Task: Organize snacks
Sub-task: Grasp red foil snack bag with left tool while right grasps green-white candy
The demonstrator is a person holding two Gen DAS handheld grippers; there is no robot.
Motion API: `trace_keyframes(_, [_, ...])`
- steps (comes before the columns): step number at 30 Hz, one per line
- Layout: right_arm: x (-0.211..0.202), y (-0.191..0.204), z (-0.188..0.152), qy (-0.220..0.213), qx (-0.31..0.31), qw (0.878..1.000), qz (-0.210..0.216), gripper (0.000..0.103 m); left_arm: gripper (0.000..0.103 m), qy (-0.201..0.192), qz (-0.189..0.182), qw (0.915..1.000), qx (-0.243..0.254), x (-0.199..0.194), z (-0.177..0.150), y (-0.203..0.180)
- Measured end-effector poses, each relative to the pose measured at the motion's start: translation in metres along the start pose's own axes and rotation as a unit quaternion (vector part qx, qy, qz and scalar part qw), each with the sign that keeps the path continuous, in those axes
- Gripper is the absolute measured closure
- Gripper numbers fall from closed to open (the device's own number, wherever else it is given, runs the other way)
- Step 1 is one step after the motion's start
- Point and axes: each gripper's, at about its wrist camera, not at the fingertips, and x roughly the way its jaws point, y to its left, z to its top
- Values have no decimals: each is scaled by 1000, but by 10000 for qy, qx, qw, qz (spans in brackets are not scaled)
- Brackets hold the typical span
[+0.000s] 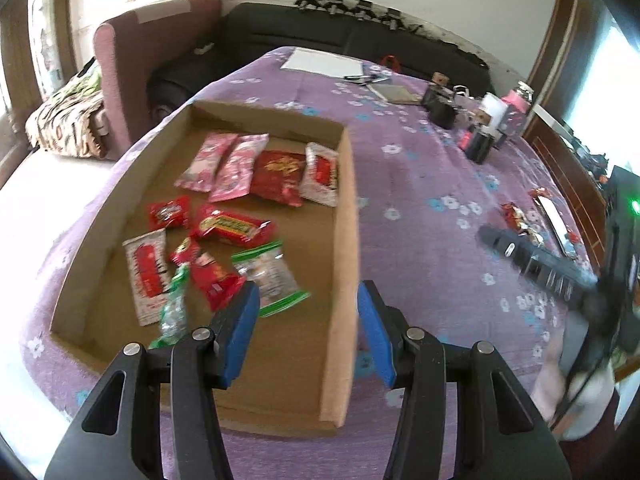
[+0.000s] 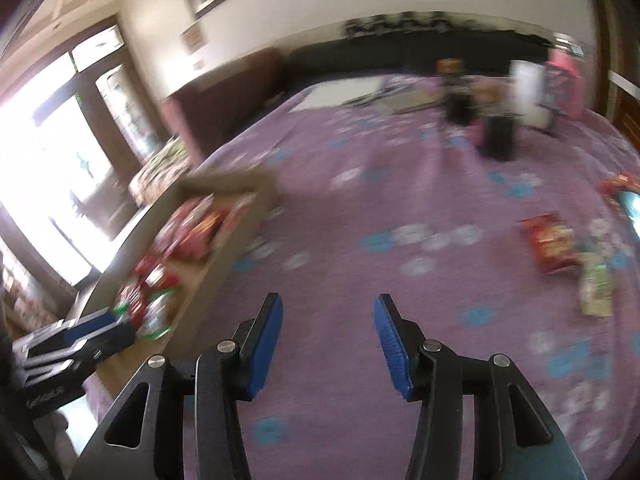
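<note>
Several snack packets (image 1: pixel 224 216) fill cardboard tray (image 1: pixel 344 240).

The right gripper (image 2: pixel 328 344) hangs over a purple flowered tablecloth (image 2: pixel 360 208) with its blue-padded fingers (image 2: pixel 266 350) spread apart and nothing between them. To the left, a shallow cardboard box (image 2: pixel 224 256) holds a blurred jumble of red, pink and green snack packets (image 2: pixel 188 232). The left gripper (image 2: pixel 94 330) reaches in over the box's near end. Far to the right, on the cloth, lie a red snack packet (image 2: pixel 550 246) and, just beyond it, a pale green-edged packet (image 2: pixel 596 288). Dark containers (image 2: pixel 498 138) stand near the table's far side.
</note>
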Motion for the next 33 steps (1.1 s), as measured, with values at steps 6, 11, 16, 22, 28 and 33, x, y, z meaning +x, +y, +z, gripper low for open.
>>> trace_keyframes(6, [-20,-120,23,-203,1162,9888,-916,48,54,110,-371,9989,260,2,7,-27])
trace_keyframes(11, [-24,-182,10,-136,1677,9779,-1243,48,54,363,-869,9949,355,15,24,-61])
trace_keyframes(16, [-16,-188,7,-47,1533,9797,-1292,49,54,601,-1218,9891,572,37,46,-111])
trace_keyframes(22, [-7,-186,5,-36,1318,9807,-1441,69,54,927,-1750,9778,687,75,69,-171])
trace_keyframes(28, [-7,-191,4,-22,1347,9791,-1525,80,54,1130,-1979,9710,717,113,79,-222])
trace_keyframes(33, [-13,-199,1,53,1560,9755,-1551,80,54,1291,-1962,9695,698,147,84,-253])
